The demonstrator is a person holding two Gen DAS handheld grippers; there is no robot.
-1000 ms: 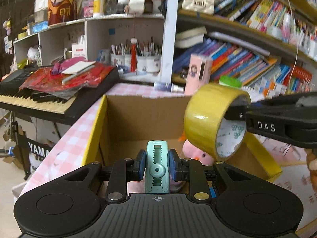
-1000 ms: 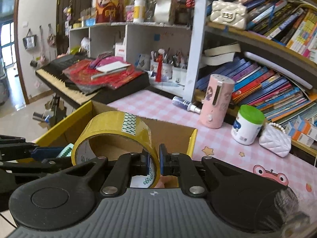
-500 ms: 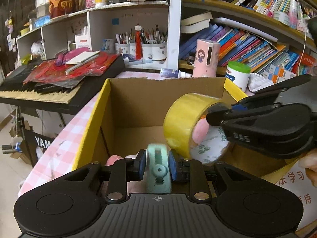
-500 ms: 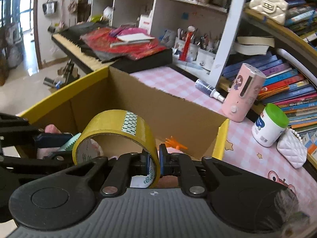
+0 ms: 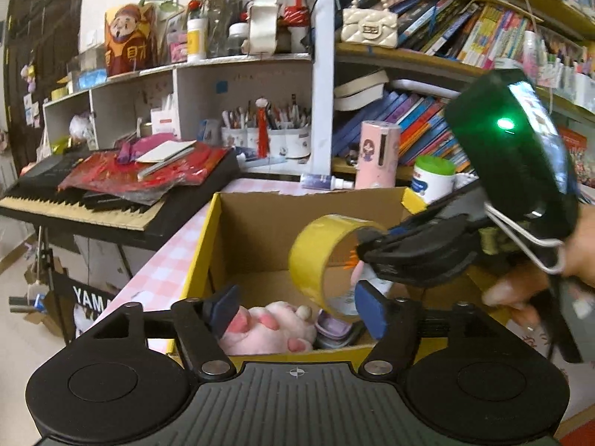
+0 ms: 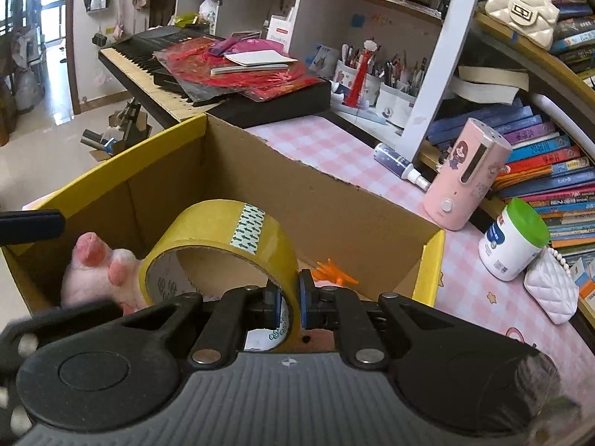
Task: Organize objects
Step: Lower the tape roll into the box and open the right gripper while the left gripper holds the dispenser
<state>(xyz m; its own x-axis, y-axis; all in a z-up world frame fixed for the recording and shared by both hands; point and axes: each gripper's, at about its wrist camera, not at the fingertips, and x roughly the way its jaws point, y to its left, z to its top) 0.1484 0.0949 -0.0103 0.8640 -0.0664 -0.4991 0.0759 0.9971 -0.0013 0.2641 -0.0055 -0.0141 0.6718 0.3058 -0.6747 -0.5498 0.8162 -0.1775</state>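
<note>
- Gripping the wall of a yellow tape roll [image 6: 223, 245], the right tool [image 6: 289, 303] has its jaws pinched nearly closed, one pad inside the cardboard core and one outside; the roll hangs inside the open cardboard box [image 6: 334, 200], above its floor and not resting on anything.
- Left tool [image 5: 297, 306]: its jaws are opening and stand wide, with nothing pressed between them; a pink plush paw [image 5: 267, 329] lies in the box just beyond and below them.
- Risk, as I judge it: the roll sits on edge, so if let go from here it may roll or topple onto the plush or the small lavender item [image 5: 334, 330] beside it, landing crooked rather than flat.
- A second risk: both tools crowd the same box mouth, with the roll close to the left tool's right-hand finger [image 5: 372, 312]; a sideways swing could knock one against the other or catch the box wall.
- The thin pinch on a slick tape surface could slip if the wrist tilts further.
- Materials: tape glossy and smooth, with a stiff paper core and a green-patterned end tab; box is matte brown corrugated card with yellow outer faces and a torn rear rim; plush is soft and fuzzy with darker pink pads.
- An orange spiky thing [image 6: 334, 273] lies near the far inner wall; what it is I cannot tell.
- The desk [image 6: 327, 145] under the box wears a pink checked cloth.
</note>
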